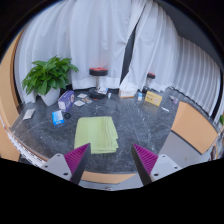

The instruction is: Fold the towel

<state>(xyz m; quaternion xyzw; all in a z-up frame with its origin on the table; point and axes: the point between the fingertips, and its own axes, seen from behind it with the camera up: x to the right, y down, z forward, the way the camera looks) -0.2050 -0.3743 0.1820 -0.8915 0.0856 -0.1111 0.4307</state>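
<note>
My tool [112,160] hangs released above the surface [150,125].
The green towel [97,134] lies mid-frame, folded into a flat rectangle.

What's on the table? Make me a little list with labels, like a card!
towel: green towel, lying flat on the table, already folded into a rectangle
table: dark grey table
gripper: gripper, fingers open, holding nothing, towel just ahead of them
plant: leafy potted plant beyond the towel
other things: small boxes and cards near the far edge
backdrop: white curtain
</note>
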